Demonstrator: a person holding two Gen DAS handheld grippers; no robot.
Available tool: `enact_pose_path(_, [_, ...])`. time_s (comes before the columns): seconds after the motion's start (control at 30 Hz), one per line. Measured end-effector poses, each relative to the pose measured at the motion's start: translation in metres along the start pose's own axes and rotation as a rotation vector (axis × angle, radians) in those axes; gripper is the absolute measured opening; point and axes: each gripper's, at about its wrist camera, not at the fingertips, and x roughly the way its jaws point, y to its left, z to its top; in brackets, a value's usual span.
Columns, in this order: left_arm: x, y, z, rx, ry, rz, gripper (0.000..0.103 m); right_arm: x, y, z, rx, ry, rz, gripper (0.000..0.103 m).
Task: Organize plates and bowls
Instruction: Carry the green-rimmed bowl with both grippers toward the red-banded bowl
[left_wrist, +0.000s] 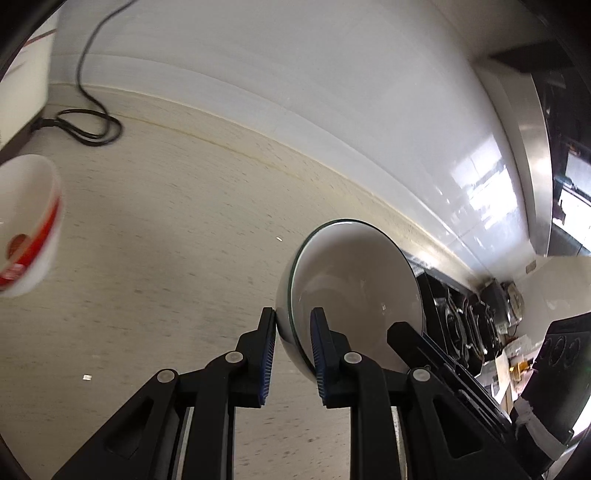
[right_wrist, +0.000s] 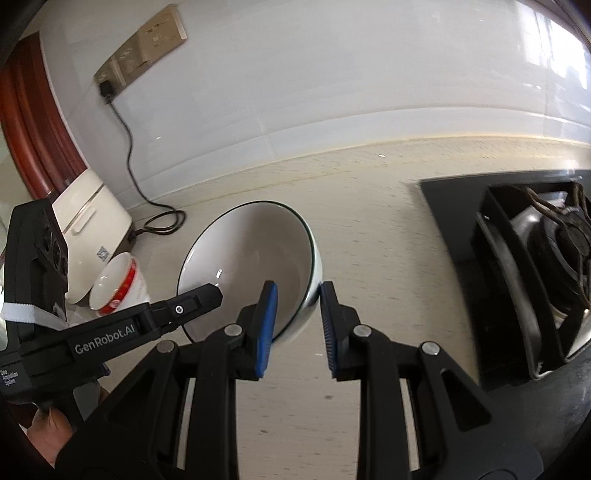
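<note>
A white bowl with a thin dark rim (left_wrist: 354, 284) (right_wrist: 255, 254) hangs above the beige counter, held from both sides. My left gripper (left_wrist: 293, 317) is shut on its left rim, one blue pad inside and one outside. On the opposite rim my right gripper (right_wrist: 297, 291) is shut the same way. The right gripper's black finger (left_wrist: 402, 332) shows at the bowl's far side in the left wrist view, and the left gripper's finger (right_wrist: 201, 295) reaches the bowl's left edge in the right wrist view. A second bowl, white with a red band (left_wrist: 29, 229) (right_wrist: 118, 284), stands on the counter to the left.
A white appliance (right_wrist: 92, 221) with a black cable (right_wrist: 129, 147) running to a wall socket sits at the back left beside the red-banded bowl. A black gas hob (right_wrist: 517, 277) (left_wrist: 461, 321) is sunk into the counter (left_wrist: 166, 258) on the right. A white tiled wall runs behind.
</note>
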Motion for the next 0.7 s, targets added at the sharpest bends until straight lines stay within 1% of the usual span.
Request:
enact_pose_path(0.2, [-0.033, 0.034, 0.009, -0.050, -0.069, 0.019, 0.019, 0.006, 0.046, 0.004, -0.047, 0.001, 0.046, 0.027])
enact_pose_path(0.53, [-0.083, 0.098, 0.028, -0.136, -0.152, 0.045, 0.020, 0.031, 0.118, 0.013, -0.136, 0.018, 0.122, 0.027])
enact_pose_path(0.7, [-0.103, 0.122, 0.034, -0.184, -0.203, 0.079, 0.020, 0.046, 0.153, 0.019, -0.179, 0.029, 0.175, 0.027])
